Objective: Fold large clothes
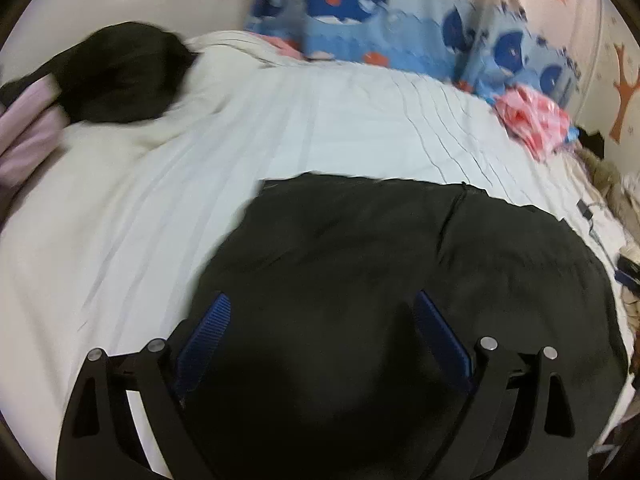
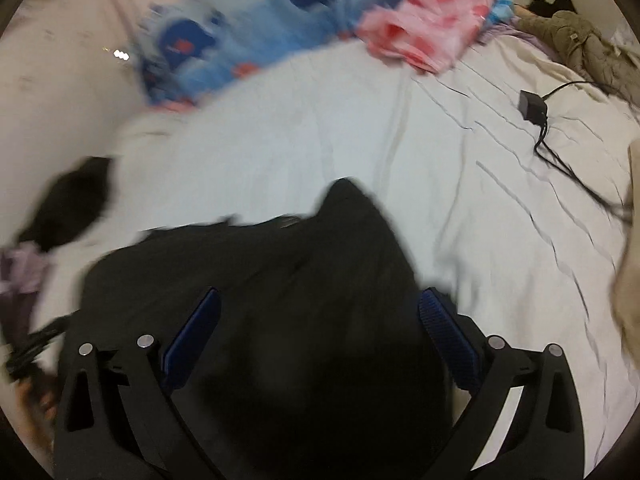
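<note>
- The large black fabric garment [image 1: 360, 264] lies spread on the pale ribbed bed sheet [image 1: 280, 128] and fills the lower centre and lower right of the left wrist view; its far edge runs roughly straight across mid-frame, with a seam line right of centre.
- The left gripper [image 1: 323, 304], black-armed with blue ribbed pads [image 1: 208, 332], sits at the bottom of that view with its jaws spread wide over the garment; whether the pads touch the cloth cannot be told.
- In the right wrist view the same garment [image 2: 280, 280] fills the lower centre, and one part of it rises to a point near mid-frame.
- The right gripper [image 2: 320, 300] has its jaws spread wide too, the dark cloth showing between and beneath the blue pads [image 2: 444, 332]; contact cannot be told through the blur.
- A blue whale-print quilt [image 1: 360, 12] is bunched along the top of the left view, against the wall.
- A pink checked cloth [image 1: 536, 120] lies at the right, below the quilt.
- A second black clothing heap [image 1: 120, 72] sits upper left on the sheet, beside a lilac cloth [image 1: 28, 128] at the left edge.
- A small black box with a trailing cable [image 2: 532, 106] rests on the sheet at the upper right of the right view.
- An olive padded jacket [image 2: 576, 40] lies at the top right corner there.
</note>
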`<state>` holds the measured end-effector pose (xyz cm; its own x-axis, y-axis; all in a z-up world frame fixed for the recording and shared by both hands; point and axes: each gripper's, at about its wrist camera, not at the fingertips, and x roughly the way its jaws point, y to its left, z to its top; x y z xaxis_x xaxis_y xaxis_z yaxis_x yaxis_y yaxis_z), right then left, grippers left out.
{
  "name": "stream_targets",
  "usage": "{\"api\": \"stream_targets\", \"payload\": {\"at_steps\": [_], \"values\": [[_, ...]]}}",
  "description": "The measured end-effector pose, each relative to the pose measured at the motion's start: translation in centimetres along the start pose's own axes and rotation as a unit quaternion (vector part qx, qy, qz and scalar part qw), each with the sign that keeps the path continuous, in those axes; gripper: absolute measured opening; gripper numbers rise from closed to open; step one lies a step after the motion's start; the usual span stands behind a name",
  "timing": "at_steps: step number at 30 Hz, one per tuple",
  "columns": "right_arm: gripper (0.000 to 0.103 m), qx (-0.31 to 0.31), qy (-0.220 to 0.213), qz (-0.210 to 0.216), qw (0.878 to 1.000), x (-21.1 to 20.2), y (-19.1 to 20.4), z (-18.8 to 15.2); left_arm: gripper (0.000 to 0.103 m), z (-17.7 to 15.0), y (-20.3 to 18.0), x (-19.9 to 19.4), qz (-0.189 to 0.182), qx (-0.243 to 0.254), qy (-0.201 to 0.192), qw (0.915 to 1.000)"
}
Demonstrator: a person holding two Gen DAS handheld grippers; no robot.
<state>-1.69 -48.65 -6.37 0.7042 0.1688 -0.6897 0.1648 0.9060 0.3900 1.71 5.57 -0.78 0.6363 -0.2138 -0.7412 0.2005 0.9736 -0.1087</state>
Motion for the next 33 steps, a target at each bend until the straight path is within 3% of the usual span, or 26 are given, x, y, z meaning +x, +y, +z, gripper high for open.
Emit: {"api": "stream_targets", "payload": {"at_steps": [5,8,11,13,18,21,23,25,26,28,31,33], "values": [[0.096,0.081,0.007,0.052,0.995,-8.2,-2.8,-8.4,0.090,-5.2,7.3,-4.3,-0.036,-0.108,0.028,0.9931],[0.096,0.156,0.029,0.080,0.984,-9.4,-5.2,-13.3,0.090,-8.7,9.6,-4.6,-0.093,-0.176,0.066,0.9777],[0.096,0.200,0.053,0.116,0.972,-8.1,-5.9,-15.6,0.090,-11.0,10.1,-3.7,-0.141,-0.229,0.095,0.9584],[0.096,0.213,0.047,0.149,0.964,-7.3,-5.9,-15.5,0.090,-11.5,9.6,-3.1,-0.170,-0.252,0.101,0.9474],[0.096,0.222,0.037,0.163,0.961,-4.0,-5.9,-12.8,0.090,-11.2,7.4,-0.2,-0.216,-0.280,0.138,0.9253],[0.097,0.244,0.006,0.205,0.948,-4.2,-6.2,-12.2,0.090,-10.6,6.8,-1.1,-0.259,-0.298,0.112,0.9121],[0.097,0.236,-0.002,0.209,0.949,-4.1,-6.3,-12.4,0.090,-10.1,6.6,-2.3,-0.267,-0.291,0.085,0.9148],[0.096,0.236,0.016,0.183,0.954,-3.4,-6.9,-13.0,0.090,-10.1,6.2,-1.3,-0.242,-0.275,0.103,0.9247],[0.096,0.239,0.019,0.187,0.953,-3.0,-7.1,-13.0,0.090,-10.5,6.2,-0.4,-0.228,-0.277,0.122,0.9255],[0.096,0.244,0.017,0.191,0.951,-3.0,-7.0,-12.5,0.090,-11.2,6.3,1.5,-0.223,-0.294,0.146,0.9179],[0.096,0.225,-0.025,0.239,0.944,-4.3,-6.2,-11.5,0.090,-10.6,5.9,0.2,-0.253,-0.306,0.100,0.9124],[0.091,0.210,-0.011,0.220,0.953,-3.6,-5.7,-11.0,0.090,-9.6,5.1,-0.4,-0.245,-0.283,0.084,0.9233]]}}
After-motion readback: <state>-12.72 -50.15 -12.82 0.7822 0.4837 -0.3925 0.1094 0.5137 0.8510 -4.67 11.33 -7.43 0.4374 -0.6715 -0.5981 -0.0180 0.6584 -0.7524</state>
